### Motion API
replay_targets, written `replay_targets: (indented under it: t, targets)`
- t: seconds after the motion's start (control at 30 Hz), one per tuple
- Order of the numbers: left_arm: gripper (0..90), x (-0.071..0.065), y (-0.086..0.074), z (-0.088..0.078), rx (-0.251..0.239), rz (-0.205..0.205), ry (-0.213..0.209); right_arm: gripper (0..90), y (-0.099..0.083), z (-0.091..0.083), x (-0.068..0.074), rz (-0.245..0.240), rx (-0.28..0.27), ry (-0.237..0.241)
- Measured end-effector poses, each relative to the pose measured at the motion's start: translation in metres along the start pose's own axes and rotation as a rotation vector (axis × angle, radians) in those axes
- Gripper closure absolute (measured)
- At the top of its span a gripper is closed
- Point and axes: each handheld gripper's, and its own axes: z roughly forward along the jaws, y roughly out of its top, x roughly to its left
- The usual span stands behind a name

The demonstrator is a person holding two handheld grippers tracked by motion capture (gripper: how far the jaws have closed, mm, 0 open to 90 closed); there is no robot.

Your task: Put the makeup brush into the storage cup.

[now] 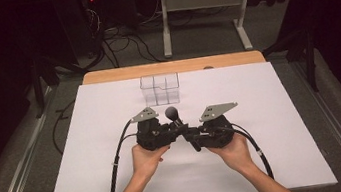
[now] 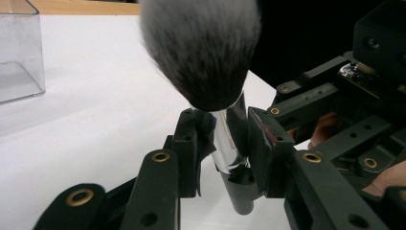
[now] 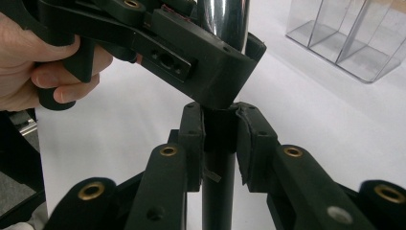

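While upright near the worktop [image 1: 120,184] centre, makeup brush [image 2: 206,52]: left gripper [image 2: 230,143] jaws clamped on its chrome ferrule, right gripper [image 3: 220,143] jaws clamped on its black handle below.

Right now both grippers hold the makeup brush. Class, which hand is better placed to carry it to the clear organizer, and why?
Probably the left. The left gripper clamps the makeup brush on its silver ferrule just under the bristles; the right gripper grips the black handle lower down. In the high view, the clear organizer stands just beyond the left gripper.

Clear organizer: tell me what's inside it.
The clear organizer looks empty; its dividers show through the walls. The makeup brush is outside it, clamped by both grippers. Its far corners are too small to check.
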Motion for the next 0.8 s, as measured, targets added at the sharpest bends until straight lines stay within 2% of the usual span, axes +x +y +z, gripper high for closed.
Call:
replay_targets:
  t: [0.43, 0.63, 0.8]
  targets:
    - [70.5, -0.001, 0.001, -0.001, 0.006, 0.016, -0.007, 73.1, -0.001, 0.001, -0.004, 0.023, 0.012, 0.024]
    - [70.5, -0.001, 0.003, -0.006, -0.002, 0.034, 0.016, 66.5, -0.002, 0.001, -0.007, 0.027, 0.011, 0.022]
    - [70.5, 0.000, 0.005, -0.011, -0.005, 0.038, 0.027, 56.9, -0.002, -0.002, -0.008, 0.023, -0.004, 0.011]
